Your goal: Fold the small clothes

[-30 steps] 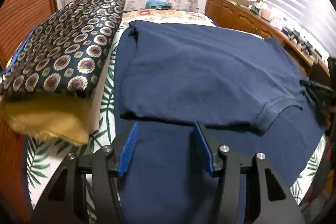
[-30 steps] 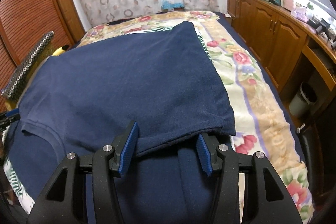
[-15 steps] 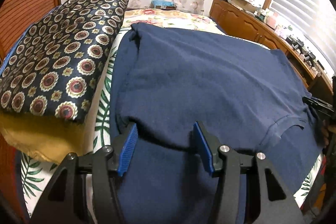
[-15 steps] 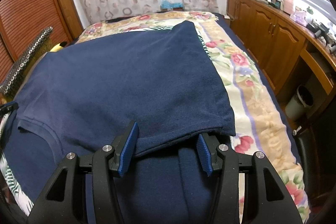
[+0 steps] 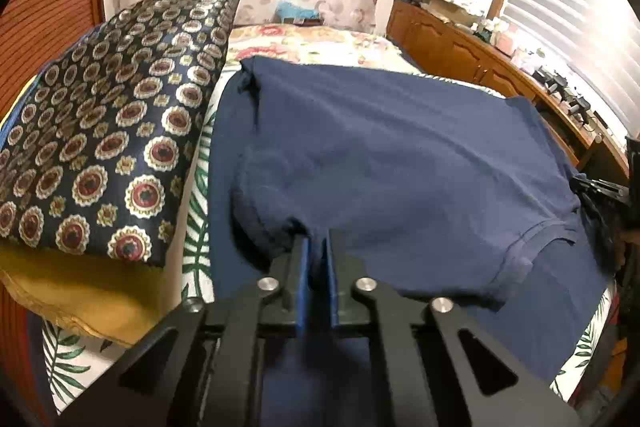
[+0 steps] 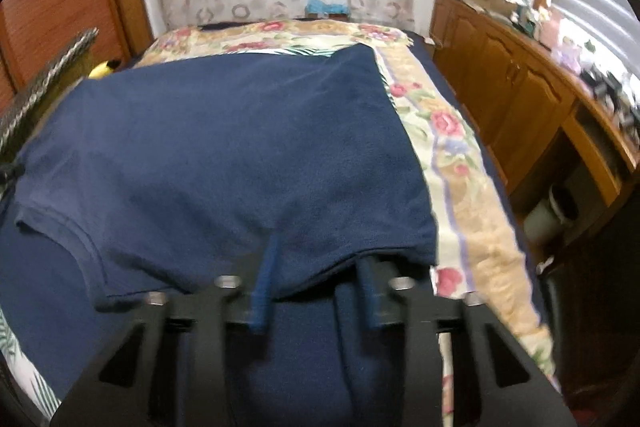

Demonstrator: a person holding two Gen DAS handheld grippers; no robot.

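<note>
Both claws have just been closing since the earlier frames, where each was standing spread over the near edge of the shirt (image 5: 392,163). Left claw (image 5: 317,251) is now pressing together on a pinch of that edge, with cloth bunching up between its blue pads. Right claw (image 6: 320,267) is narrowing on the same edge near the shirt's right corner; motion blur is hiding whether its pads are yet biting, though fabric is lying between them and draping over the tips.

Shirt is lying spread across the bed (image 6: 452,163), already doubled, its upper layer's edge sitting over a lower navy layer nearest the cameras. Patterned cushion (image 5: 104,131) is resting just left of the shirt, clear of it.

Judgement: two grips are being taken on one edge, well apart, so the layer can be lifted evenly and carried over for the next fold. Right grip is needing confirmation before any lift, or the corner is likely to drop and skew the fold.
</note>
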